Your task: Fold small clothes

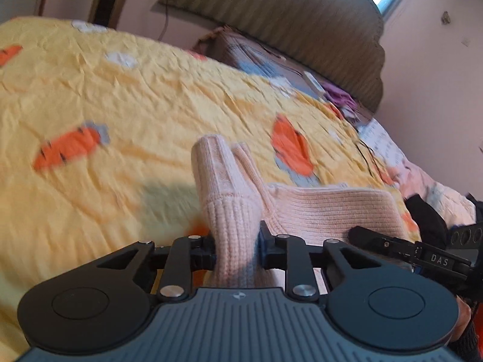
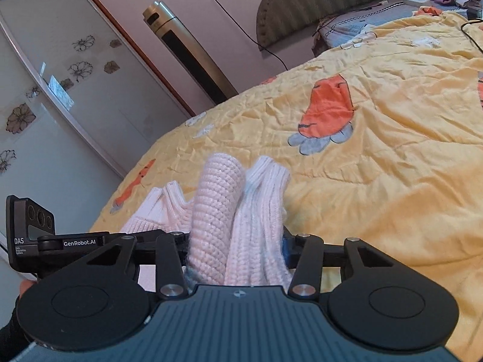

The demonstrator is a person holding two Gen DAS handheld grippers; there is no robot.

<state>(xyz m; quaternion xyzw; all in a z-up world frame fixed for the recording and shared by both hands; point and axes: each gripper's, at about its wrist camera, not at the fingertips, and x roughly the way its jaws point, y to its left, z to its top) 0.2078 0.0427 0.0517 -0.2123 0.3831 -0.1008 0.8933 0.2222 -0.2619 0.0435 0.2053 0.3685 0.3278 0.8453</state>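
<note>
Left wrist: left gripper [image 1: 237, 246] jaws clamped on a ribbed cuff of the pink knit [image 1: 326, 208], which rises off the bed [image 1: 120, 96]; rest of the garment lies to the right, right gripper [image 1: 401, 249] touching its edge. Right wrist: right gripper [image 2: 235, 250] jaws clamped on a thick bunch of knit [image 2: 217, 211], several layers, lifted above the quilt. Risk: the bunched grab holds uneven layers, so one could slip out and skew the fold; stretchy knit may sag between grippers if they pull apart unevenly.
</note>
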